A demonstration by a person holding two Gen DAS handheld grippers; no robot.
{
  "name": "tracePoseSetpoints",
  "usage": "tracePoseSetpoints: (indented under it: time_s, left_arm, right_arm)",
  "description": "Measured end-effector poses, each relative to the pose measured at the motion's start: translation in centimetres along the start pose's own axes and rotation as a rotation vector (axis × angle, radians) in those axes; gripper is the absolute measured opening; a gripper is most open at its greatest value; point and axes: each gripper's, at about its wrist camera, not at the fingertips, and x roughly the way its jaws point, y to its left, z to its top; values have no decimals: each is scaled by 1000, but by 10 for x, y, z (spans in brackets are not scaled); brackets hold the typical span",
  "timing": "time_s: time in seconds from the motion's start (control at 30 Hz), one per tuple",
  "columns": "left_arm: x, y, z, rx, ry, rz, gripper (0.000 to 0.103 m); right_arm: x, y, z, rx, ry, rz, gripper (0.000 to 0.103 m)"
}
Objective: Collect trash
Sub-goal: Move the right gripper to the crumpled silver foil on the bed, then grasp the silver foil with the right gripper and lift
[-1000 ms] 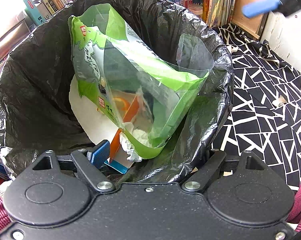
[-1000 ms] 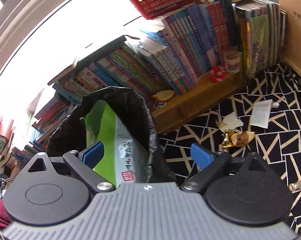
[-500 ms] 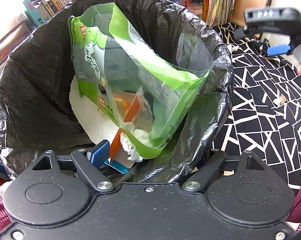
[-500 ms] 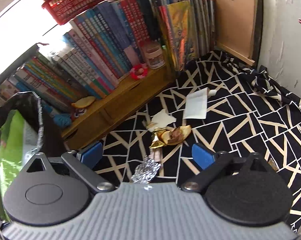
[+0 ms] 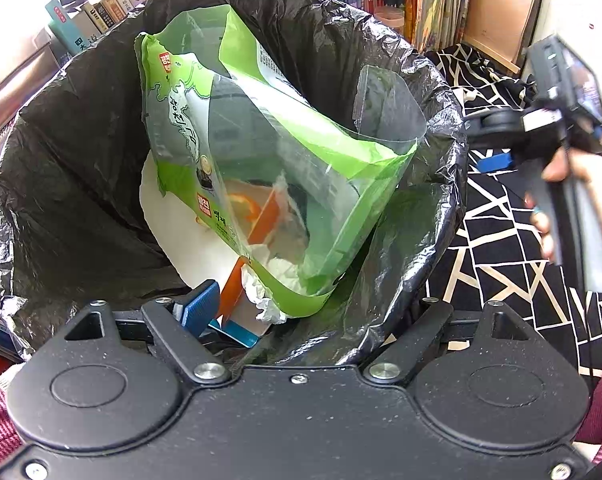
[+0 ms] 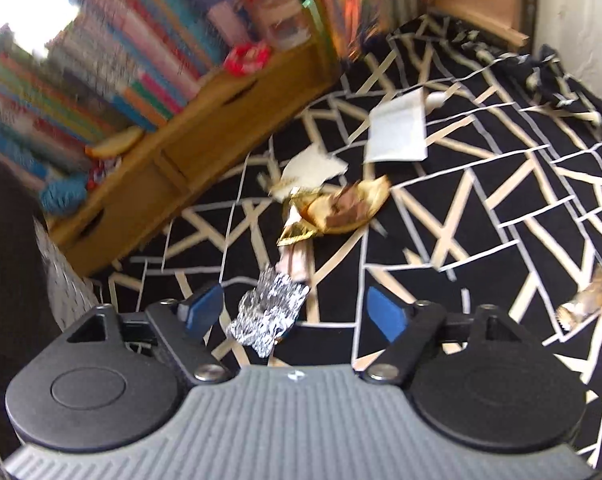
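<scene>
Left wrist: left gripper (image 5: 301,312) straddles the near rim of the bin liner (image 5: 441,92); near pad (image 5: 199,306) inside, the other hidden outside the bag, so grip can't be told. Green wrapper (image 5: 261,128) stands in the bin over paper. Right gripper (image 5: 495,160) sits to the right, over the cloth (image 5: 501,264).

Right wrist: right gripper (image 6: 297,308) jaws wide, closing, pads clear of the foil ball (image 6: 269,312) between them. Gold wrapper (image 6: 337,210) and paper (image 6: 399,132) lie farther off.
</scene>
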Motion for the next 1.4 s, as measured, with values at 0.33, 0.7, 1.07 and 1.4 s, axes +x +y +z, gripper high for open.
tracePoseSetpoints:
  time_s: [0.33,0.7,1.07,1.4]
  left_arm:
    - [0,0,0,-2,-1,-2,83]
    - [0,0,0,1,-3,-2,83]
    - [0,0,0,2,-5,-2,83]
    - [-2,-1,0,3,-8,-3,83]
  right_arm:
    - [42,17,-26,-150,15,-37,81]
    - [58,34,-41,-204,22,15,73]
    - [47,33,-33,-152,11,48,27]
    - [5,30,-8,-36,-103,106,23]
